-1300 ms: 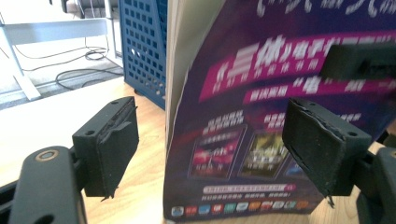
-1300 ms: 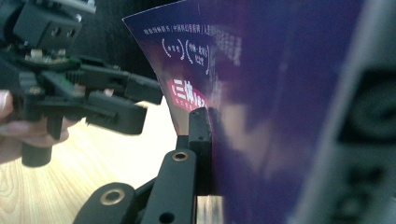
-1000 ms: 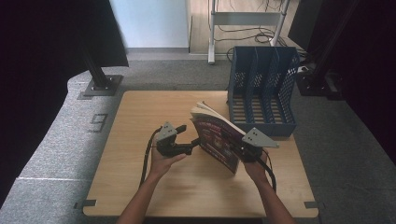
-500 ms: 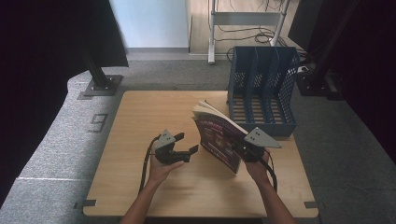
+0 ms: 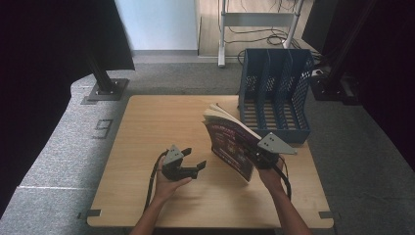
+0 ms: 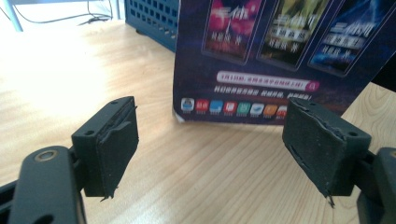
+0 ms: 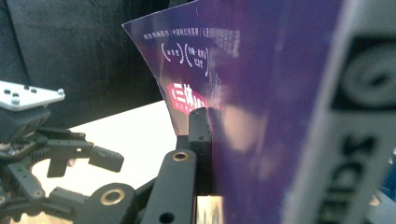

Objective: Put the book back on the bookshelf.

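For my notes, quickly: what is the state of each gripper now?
Left gripper: open, holding nothing.
Right gripper: closed on the purple book, held upright on the table.

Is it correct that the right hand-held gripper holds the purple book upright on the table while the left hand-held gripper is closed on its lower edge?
Not quite. The left hand-held gripper is open and apart from the book, as the left gripper view shows. The right hand-held gripper does hold it upright on the table.

High view above table (image 5: 147,122) looking down, both gripper views low and close, all sharing the purple book (image 5: 230,147).
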Motion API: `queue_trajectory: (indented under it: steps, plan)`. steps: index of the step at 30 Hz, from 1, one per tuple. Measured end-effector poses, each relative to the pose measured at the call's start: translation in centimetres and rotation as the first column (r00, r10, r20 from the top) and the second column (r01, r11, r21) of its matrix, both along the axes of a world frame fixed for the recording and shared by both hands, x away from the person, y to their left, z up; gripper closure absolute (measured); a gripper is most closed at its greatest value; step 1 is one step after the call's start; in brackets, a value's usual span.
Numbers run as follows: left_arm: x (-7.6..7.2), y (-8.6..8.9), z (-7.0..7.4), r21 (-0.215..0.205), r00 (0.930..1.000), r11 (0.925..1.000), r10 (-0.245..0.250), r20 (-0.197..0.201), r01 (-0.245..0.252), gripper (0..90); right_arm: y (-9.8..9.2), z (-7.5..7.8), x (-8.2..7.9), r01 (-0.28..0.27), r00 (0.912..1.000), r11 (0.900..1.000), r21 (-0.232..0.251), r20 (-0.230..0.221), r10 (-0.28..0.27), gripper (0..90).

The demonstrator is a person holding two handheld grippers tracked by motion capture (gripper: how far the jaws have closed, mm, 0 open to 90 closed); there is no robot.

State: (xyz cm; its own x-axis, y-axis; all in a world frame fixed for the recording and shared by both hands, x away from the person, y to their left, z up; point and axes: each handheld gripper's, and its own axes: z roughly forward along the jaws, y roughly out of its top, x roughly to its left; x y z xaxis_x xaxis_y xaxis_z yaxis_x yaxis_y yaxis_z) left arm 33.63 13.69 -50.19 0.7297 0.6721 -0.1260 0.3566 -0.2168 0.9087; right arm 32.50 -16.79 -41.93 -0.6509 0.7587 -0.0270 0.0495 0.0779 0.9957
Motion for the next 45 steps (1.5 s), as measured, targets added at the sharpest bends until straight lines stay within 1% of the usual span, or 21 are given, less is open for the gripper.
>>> queue_trajectory:
  steps: [1,5,7,12,20,26,29,36,42,45]
  plan:
    - [-0.1,0.0,-0.4,0.005,1.0000,1.0000,0.003,-0.005,-0.003,18.5,0.0,0.0,0.0,0.001,1.0000,1.000,-0.001,0.001,-0.001,81.7]
    - [-0.2,0.0,-0.8,0.020,0.9999,0.9998,0.009,-0.011,-0.008,18.5,0.0,0.2,0.0,0.003,1.0000,1.000,0.000,0.001,-0.003,81.7]
    - [-0.2,0.2,-0.9,0.015,0.9998,0.9998,0.010,-0.015,-0.010,18.5,-0.1,0.3,0.0,0.006,1.0000,1.000,0.000,0.006,-0.006,81.7]
    - [-0.3,0.4,-1.2,0.020,0.9997,0.9997,0.015,-0.020,-0.015,18.5,-0.3,0.5,-0.1,0.012,0.9999,1.000,0.011,0.009,-0.012,81.7]
    - [-0.2,1.0,-1.3,0.008,0.9991,0.9994,0.033,-0.025,-0.033,18.7,-0.3,0.6,0.0,0.022,0.9997,1.000,0.016,0.010,-0.023,81.7]
    - [-0.3,1.1,-1.5,0.011,0.9988,0.9993,0.036,-0.033,-0.035,18.6,-0.4,0.8,0.1,0.026,0.9996,0.999,0.023,0.012,-0.027,81.7]
    - [-0.3,1.2,-1.7,0.011,0.9984,0.9992,0.039,-0.041,-0.038,18.6,-0.6,1.2,0.0,0.030,0.9993,0.999,0.030,0.021,-0.030,81.7]
    - [-0.3,1.4,-1.6,0.007,0.9978,0.9987,0.050,-0.042,-0.050,18.6,-1.1,2.0,0.0,0.044,0.9986,0.998,0.036,0.028,-0.045,81.7]
    - [-0.3,1.5,-1.7,0.011,0.9974,0.9986,0.053,-0.049,-0.052,18.7,-1.7,2.3,0.2,0.060,0.9976,0.996,0.061,0.031,-0.062,81.7]
    - [-0.3,1.5,-1.7,0.013,0.9975,0.9986,0.052,-0.049,-0.051,18.7,-1.8,2.6,0.3,0.067,0.9971,0.996,0.062,0.031,-0.069,81.7]
